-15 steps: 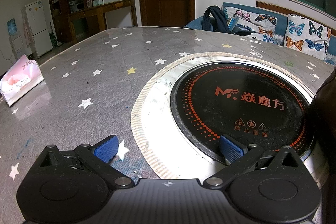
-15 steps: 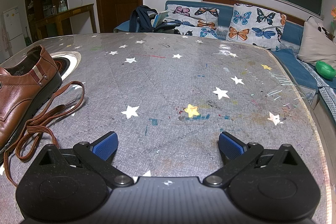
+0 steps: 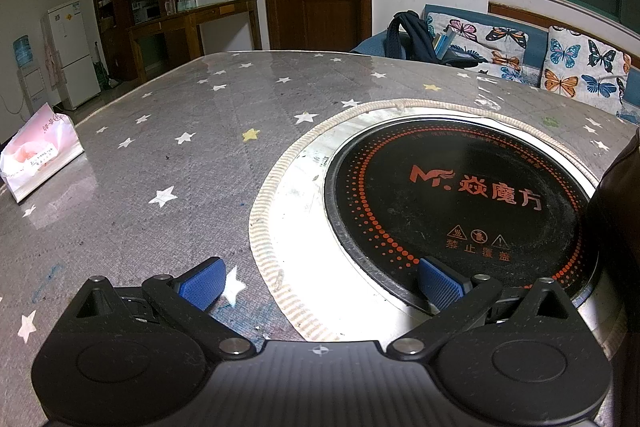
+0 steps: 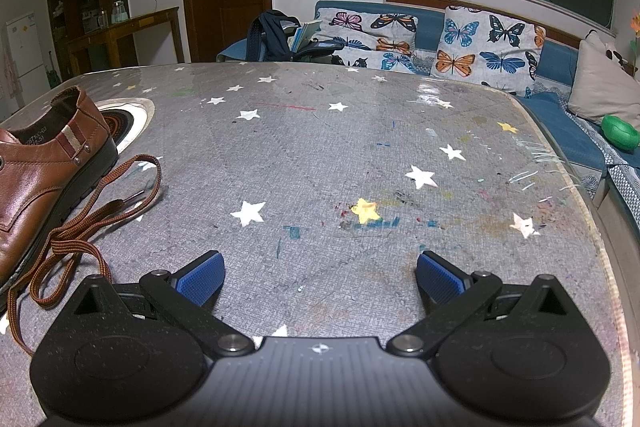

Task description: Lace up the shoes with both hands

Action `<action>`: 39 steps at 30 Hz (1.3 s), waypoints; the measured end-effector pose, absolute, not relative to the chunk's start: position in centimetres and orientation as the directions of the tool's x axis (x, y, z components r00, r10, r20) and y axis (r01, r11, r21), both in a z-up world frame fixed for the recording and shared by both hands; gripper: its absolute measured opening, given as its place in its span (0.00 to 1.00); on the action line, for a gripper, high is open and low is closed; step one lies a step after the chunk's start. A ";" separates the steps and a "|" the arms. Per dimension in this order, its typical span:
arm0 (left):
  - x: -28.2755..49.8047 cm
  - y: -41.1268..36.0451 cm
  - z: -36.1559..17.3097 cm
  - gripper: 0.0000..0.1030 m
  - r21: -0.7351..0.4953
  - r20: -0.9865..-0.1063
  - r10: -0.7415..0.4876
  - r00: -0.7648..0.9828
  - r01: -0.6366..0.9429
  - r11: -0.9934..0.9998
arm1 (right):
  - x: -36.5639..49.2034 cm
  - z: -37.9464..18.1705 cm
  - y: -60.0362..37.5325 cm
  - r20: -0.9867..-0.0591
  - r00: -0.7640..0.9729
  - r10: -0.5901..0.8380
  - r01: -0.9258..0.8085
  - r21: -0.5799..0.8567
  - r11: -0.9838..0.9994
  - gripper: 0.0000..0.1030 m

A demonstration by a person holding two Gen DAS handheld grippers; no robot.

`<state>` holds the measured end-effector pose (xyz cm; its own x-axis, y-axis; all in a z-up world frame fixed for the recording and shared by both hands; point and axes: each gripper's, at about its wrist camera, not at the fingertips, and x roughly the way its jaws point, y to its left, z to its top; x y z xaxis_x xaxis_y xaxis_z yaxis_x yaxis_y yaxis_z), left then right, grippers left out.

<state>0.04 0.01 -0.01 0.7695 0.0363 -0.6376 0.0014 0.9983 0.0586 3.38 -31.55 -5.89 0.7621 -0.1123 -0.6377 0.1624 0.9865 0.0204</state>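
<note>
Shoe (image 4: 36, 179) on table (image 4: 320, 163), lace (image 4: 80, 227) seemingly beside.

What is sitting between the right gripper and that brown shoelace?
Nothing visible: only bare starred tabletop separates the open right gripper from the brown shoelace, lying loose beside the brown leather shoe.

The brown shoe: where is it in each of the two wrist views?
Left wrist view: only a dark brown sliver of the brown shoe shows at the right edge.
Right wrist view: the brown shoe lies at the left edge, heel toward the room.
Shared landmark: the round cooktop, beside the shoe in both.
</note>
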 end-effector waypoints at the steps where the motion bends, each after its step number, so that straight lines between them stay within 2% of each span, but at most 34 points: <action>1: 0.0 0.0 0.0 1.00 0.059 -0.638 0.036 0.770 0.001 0.998 | 3.4 -5.9 -31.6 -0.638 0.762 -0.112 0.162 0.020 0.987 1.00; 31: -1.1 -0.6 0.1 1.00 0.080 -0.652 0.045 0.757 0.009 0.997 | 2.4 -5.7 -30.7 -0.649 0.748 -0.138 0.195 0.016 0.981 1.00; 39: -3.2 -2.1 1.3 1.00 0.105 -0.645 0.026 0.764 0.054 0.993 | 1.1 -5.0 -29.6 -0.649 0.755 -0.096 0.175 0.058 0.983 1.00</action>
<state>-3.19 -2.11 1.35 0.7641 0.0264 -0.6445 0.0542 0.9930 0.1049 1.07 -29.59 -4.95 0.7547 -0.0960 -0.6490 0.1751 0.9828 0.0582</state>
